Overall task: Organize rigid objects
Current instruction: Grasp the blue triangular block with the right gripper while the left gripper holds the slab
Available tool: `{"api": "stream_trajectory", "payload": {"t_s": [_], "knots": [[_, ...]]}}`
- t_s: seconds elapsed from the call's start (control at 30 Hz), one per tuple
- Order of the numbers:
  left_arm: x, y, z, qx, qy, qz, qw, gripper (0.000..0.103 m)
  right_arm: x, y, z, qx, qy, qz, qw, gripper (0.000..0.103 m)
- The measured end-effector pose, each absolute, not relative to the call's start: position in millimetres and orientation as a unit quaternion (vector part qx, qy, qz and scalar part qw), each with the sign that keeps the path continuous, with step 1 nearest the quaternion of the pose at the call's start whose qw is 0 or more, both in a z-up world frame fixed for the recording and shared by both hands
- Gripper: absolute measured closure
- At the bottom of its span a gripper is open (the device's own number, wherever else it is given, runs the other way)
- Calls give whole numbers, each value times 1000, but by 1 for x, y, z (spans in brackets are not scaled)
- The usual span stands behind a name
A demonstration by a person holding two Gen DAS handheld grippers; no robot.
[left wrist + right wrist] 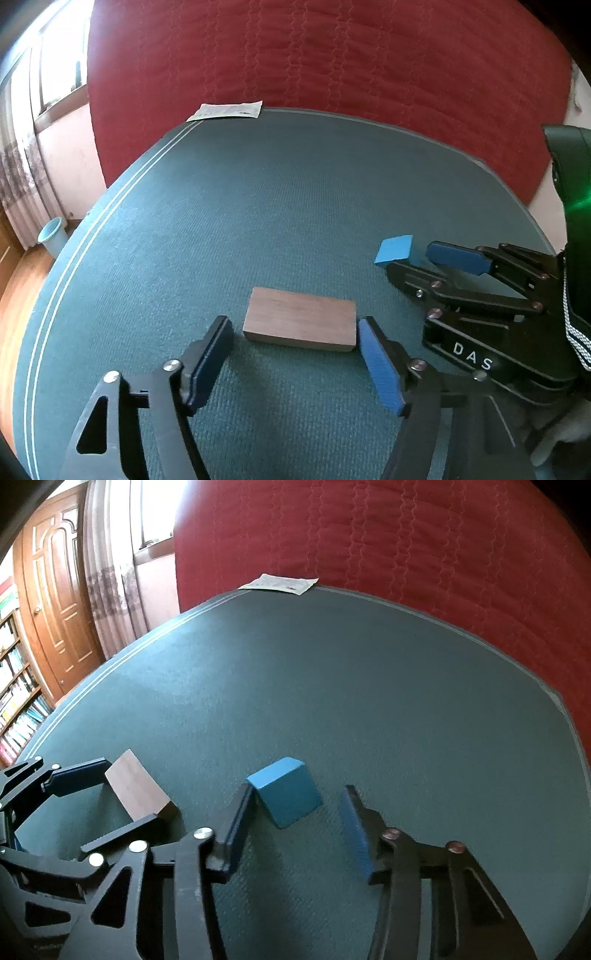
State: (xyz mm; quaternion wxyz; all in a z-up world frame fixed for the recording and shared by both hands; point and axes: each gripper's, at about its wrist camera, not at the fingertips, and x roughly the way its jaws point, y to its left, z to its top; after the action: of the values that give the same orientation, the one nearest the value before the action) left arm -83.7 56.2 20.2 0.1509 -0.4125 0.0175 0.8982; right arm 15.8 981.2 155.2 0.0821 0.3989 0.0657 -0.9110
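My view takes in a counter [295, 206] covered in teal felt, backed by a red quilted cover [332, 55]; on its far edge, well beyond all four fingers, lies a sheet of paper [225, 110].

The left gripper [293, 339] hangs over the near part of the counter with its fingers spread. The wooden block [301, 321] lies flat just past and between the fingertips. The blue-padded right-hand finger [380, 365] meets the block's near right corner, though I cannot tell whether it truly touches; the left-hand finger [210, 365] stands clear of it, so nothing is clamped. From the right wrist, the same block [138, 790] shows between the left gripper's two fingers.

The right gripper [299, 812] is likewise parted and grips nothing. The blue cube [286, 790] sits on the felt between its fingertips. The left-hand finger [236, 830] lies against or just beside the cube's near left edge, and the right-hand finger [354, 834] stands apart from it. From the left wrist, the cube [393, 249] appears at the tips of the right gripper's fingers.

A pale blue cup [53, 234] stands off the counter's left edge.
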Motion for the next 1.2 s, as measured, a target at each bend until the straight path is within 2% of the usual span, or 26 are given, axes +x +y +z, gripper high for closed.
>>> {"api": "stream_trajectory", "payload": {"t_s": [0.03,0.13,0.33,0.63,0.73,0.8,0.87,0.93,0.97,1.2], "knots": [[-84,56,20,-413,17,898,152,26,20,982,155,398,67,-911,82,65],[-81,56,20,-413,17,898,151,24,32,991,156,396,70,-912,78,66],[-83,56,20,-415,14,897,151,17,44,995,162,396,59,-915,59,78],[-83,59,20,-415,17,898,147,15,69,1006,170,398,15,-916,43,81],[-83,62,20,-415,23,898,144,16,75,1003,171,399,15,-916,51,80],[-82,61,19,-412,30,900,136,24,69,1001,171,400,10,-915,56,80],[-81,61,20,-410,30,902,136,28,68,1002,172,401,3,-914,65,71],[-81,62,20,-407,29,903,136,39,70,999,171,401,11,-913,69,62],[-81,62,21,-405,28,904,135,40,71,995,172,401,18,-913,70,57],[-81,55,22,-405,7,905,129,40,64,976,173,392,65,-915,70,56]]}}
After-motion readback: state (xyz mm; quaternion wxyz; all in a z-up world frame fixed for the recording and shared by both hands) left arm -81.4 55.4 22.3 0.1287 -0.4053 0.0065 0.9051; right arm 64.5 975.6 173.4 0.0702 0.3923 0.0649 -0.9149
